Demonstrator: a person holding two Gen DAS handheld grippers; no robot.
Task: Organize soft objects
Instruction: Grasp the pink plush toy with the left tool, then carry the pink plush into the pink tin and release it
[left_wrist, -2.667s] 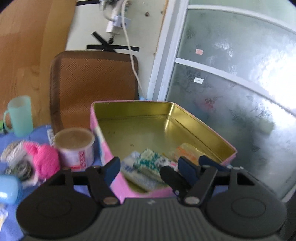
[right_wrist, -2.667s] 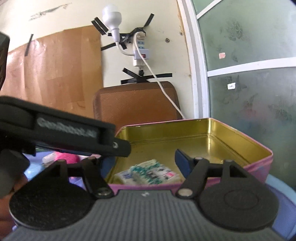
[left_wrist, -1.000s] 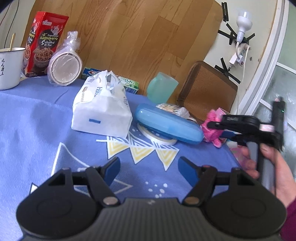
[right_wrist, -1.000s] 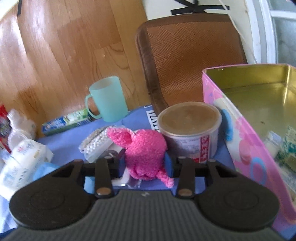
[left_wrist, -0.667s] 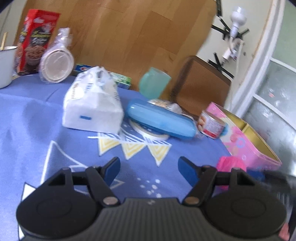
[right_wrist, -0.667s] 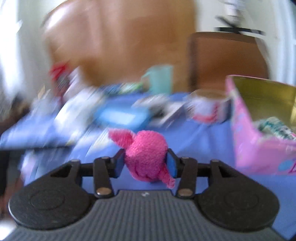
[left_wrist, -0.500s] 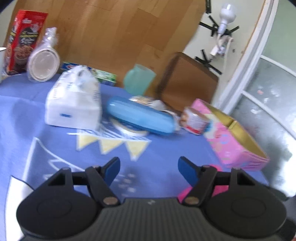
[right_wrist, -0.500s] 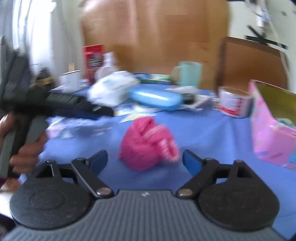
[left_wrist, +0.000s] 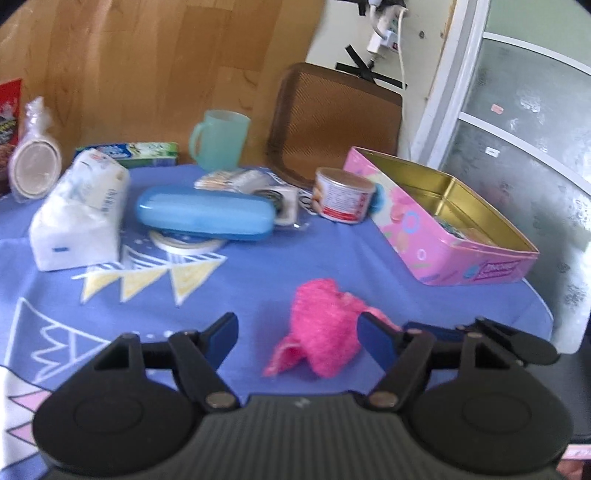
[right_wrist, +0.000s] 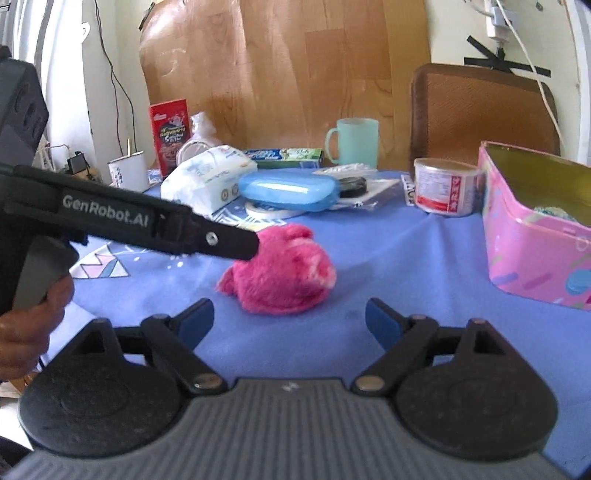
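A pink plush toy (left_wrist: 325, 332) lies on the blue tablecloth (left_wrist: 236, 280), between the open fingers of my left gripper (left_wrist: 299, 332). It also shows in the right wrist view (right_wrist: 284, 273), just ahead of my right gripper (right_wrist: 290, 319), which is open and empty. The left gripper's arm (right_wrist: 129, 221) reaches in from the left and its tip is at the toy. An open pink tin (left_wrist: 443, 229) with a gold inside stands at the right and holds several small packets.
Behind the toy lie a blue case (left_wrist: 203, 218), a white tissue pack (left_wrist: 81, 210), a small can (left_wrist: 343, 199), a teal mug (left_wrist: 218, 140) and a green box (left_wrist: 129, 153). A brown chair back (left_wrist: 332, 118) stands behind. The table edge (left_wrist: 532, 295) is at the right.
My right gripper carried the pink toy from beside the can to the near middle of the cloth, opened and let it go. My left gripper swung round to face the toy.
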